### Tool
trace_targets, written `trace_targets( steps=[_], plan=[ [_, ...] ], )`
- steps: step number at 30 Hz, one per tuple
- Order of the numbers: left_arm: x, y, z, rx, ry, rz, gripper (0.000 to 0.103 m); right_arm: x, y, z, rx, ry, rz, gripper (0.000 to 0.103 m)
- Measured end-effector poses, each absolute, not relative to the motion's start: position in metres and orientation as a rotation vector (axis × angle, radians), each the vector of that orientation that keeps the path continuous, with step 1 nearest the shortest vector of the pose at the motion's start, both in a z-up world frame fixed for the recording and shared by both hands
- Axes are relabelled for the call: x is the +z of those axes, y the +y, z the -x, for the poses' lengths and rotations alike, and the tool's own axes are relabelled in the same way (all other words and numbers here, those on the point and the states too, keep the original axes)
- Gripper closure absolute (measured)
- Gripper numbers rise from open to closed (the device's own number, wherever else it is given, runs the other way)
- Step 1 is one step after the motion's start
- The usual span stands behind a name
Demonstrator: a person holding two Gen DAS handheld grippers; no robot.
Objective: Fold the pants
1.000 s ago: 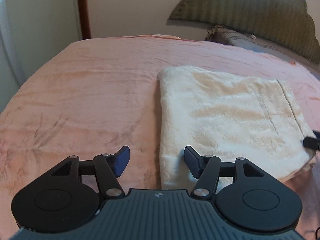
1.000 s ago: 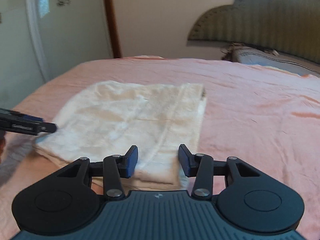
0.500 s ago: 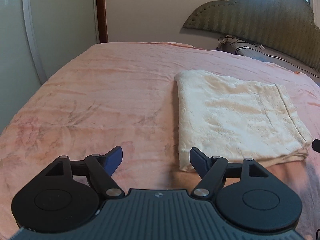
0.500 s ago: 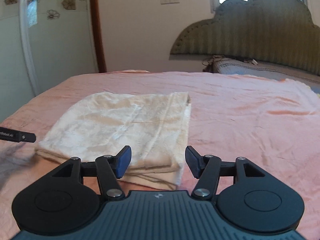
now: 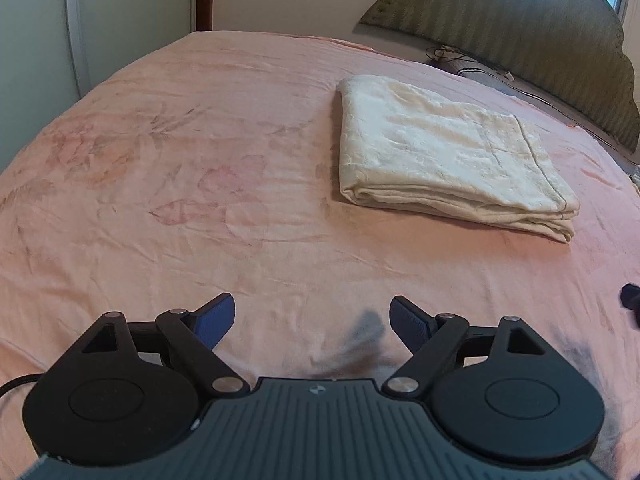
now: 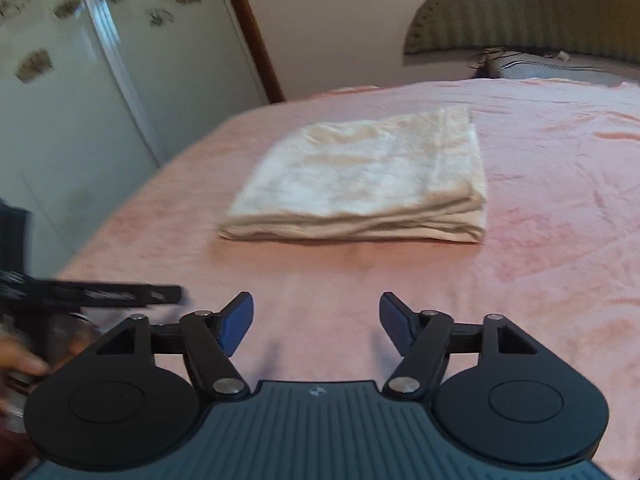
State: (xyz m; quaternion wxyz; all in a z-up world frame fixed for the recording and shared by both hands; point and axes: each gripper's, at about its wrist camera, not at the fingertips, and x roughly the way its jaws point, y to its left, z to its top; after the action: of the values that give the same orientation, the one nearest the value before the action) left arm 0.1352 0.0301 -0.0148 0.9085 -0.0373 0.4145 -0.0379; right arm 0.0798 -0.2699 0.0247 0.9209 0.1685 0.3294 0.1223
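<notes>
Pants [image 5: 448, 160] sat folded into a flat cream rectangle, several layers stacked at the near edge, on the pink bed [image 5: 180, 160], apart from both claws. Left claw [image 5: 312, 322] was wide apart, just been opening, nothing between. Right claw [image 6: 316, 320] same, empty over bedspread. Right view blurred; fabric pattern probably embossed.
</notes>
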Motion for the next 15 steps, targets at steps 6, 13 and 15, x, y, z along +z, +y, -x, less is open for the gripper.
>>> trace_targets(
  steps=[6,13,15],
  plan=[
    [-0.023,0.014,-0.126,-0.095,0.859,0.045,0.016,0.044,-0.258,-0.065,0.326,0.557,-0.517,0.000],
    [-0.030,-0.002,-0.116,-0.085,0.811,-0.054,0.016,-0.010,-0.231,-0.084,0.083,0.657,-0.219,0.000],
    [-0.029,-0.003,-0.115,-0.081,0.801,-0.052,0.016,-0.017,-0.229,-0.086,0.074,0.655,-0.189,0.000]
  ],
)
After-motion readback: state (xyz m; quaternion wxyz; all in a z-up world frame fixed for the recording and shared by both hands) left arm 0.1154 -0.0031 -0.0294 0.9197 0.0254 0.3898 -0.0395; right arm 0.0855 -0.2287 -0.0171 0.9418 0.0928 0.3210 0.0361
